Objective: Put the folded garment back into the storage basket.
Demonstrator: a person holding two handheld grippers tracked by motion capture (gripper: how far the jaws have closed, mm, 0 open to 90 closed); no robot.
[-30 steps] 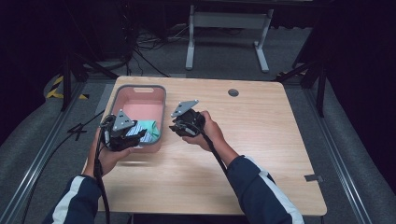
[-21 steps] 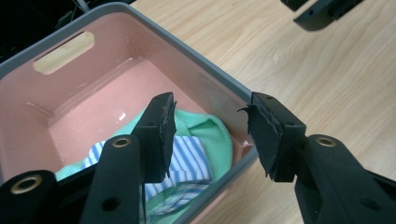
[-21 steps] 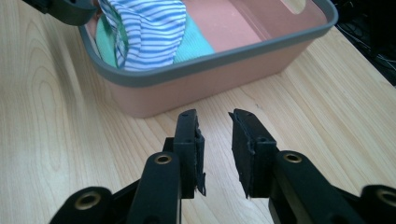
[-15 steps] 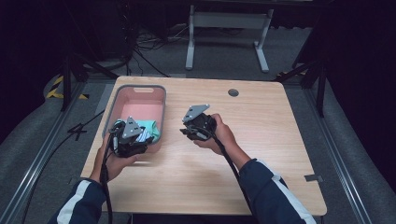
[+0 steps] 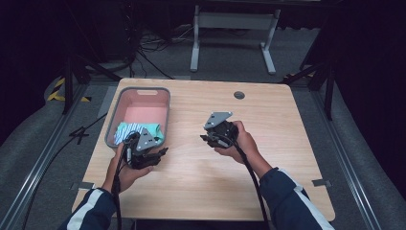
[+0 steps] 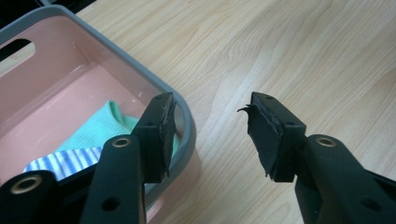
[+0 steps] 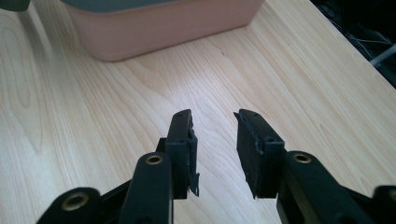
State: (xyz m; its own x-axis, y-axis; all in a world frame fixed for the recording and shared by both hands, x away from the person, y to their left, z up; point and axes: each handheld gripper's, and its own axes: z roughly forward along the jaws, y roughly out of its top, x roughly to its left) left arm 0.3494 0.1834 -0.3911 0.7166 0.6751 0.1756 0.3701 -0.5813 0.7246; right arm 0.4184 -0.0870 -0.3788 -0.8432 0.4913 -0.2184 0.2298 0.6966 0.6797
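Observation:
A pink bin with a grey rim (image 5: 143,90) stands on the left of the wooden table (image 5: 268,120). In it lie a mint-green cloth (image 5: 152,128) and a blue-striped cloth (image 5: 125,131). My left gripper (image 5: 162,153) hovers just off the bin's near right corner. Its jaws are open with nothing between them (image 6: 212,128), and they frame the bin rim (image 6: 93,35) and the green cloth (image 6: 100,126). My right gripper (image 5: 207,139) is at mid-table, pointing left toward the bin wall (image 7: 163,28). Its jaws (image 7: 215,140) have just been opening and hold nothing.
A round grey cable port (image 5: 239,95) sits near the table's far edge. Bare wood stretches to the right of and in front of both hands. Beyond the table stand a metal frame (image 5: 230,21) and cables on a dark floor.
Both hands have drawn away from the bin, the left toward the near edge and the right toward mid-table. The right jaws stand a little wider.

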